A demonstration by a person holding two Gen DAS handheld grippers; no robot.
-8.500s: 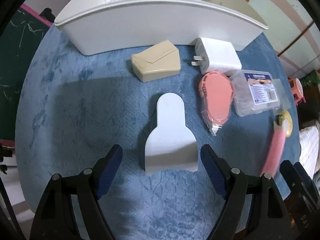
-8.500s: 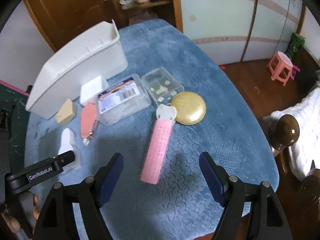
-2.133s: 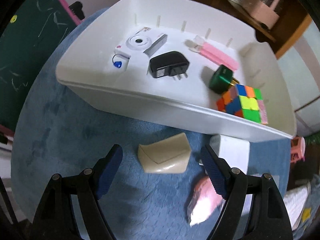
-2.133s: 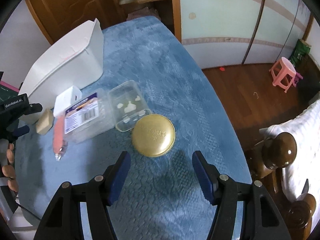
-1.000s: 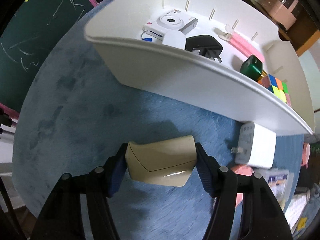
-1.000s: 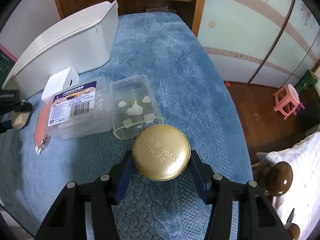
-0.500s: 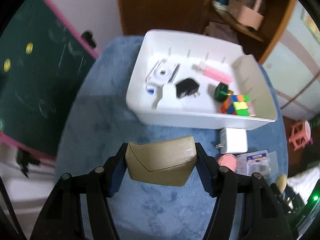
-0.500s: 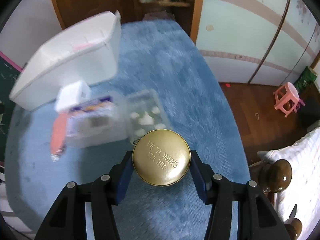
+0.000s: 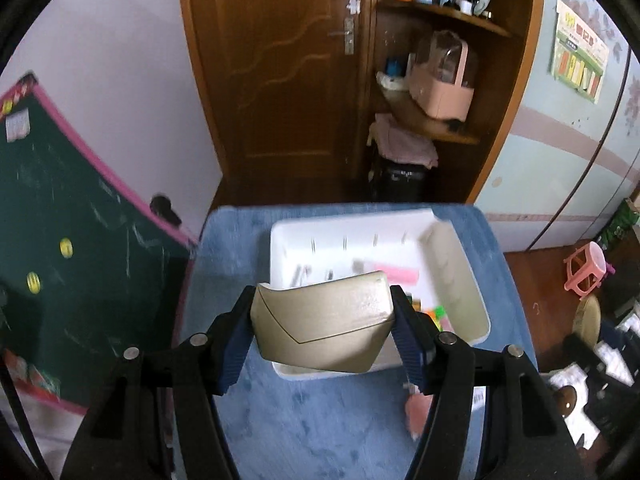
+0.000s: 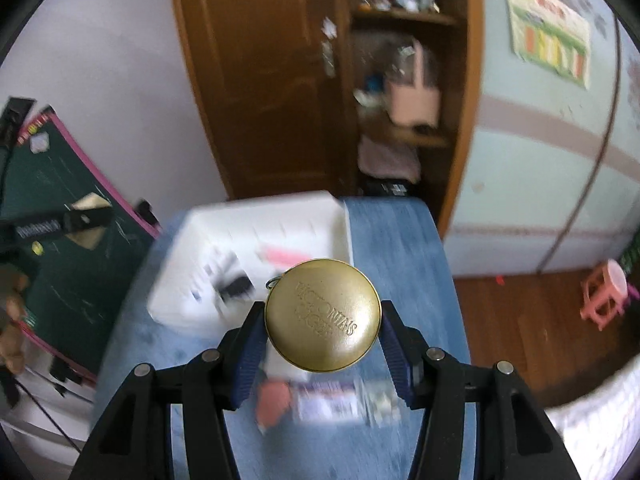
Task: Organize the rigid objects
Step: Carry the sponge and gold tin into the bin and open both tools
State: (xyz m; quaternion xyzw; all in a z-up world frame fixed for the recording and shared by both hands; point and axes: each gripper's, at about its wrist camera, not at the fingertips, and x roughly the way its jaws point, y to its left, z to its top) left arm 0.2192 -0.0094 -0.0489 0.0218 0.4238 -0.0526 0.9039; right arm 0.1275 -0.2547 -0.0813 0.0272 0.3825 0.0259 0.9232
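The beige case (image 9: 322,322) is clamped between the blue pads of the left gripper (image 9: 322,326), held in the air above the near wall of the white bin (image 9: 460,280). The gold round tin (image 10: 323,315) is pinched the same way in the right gripper (image 10: 323,330), over the table (image 10: 400,240), with the bin at its 10 o'clock. Inside the bin a pink bar (image 9: 398,276) is seen at the case's 1 o'clock, and a black object (image 10: 236,286) lies blurred at the tin's 9 o'clock. Below the tin, at 6 o'clock, a pink packet (image 10: 272,398) and clear plastic boxes (image 10: 340,400) lie on the blue cloth, smeared by motion. A wooden door (image 9: 280,80) and a shelf with a pink basket (image 9: 444,80) are seen beyond the table at 12 o'clock, a green chalkboard (image 9: 60,260) at 9 o'clock.

A second ago both items were gripped at table level; both have since been raised, so the bin's interior is viewed from above.
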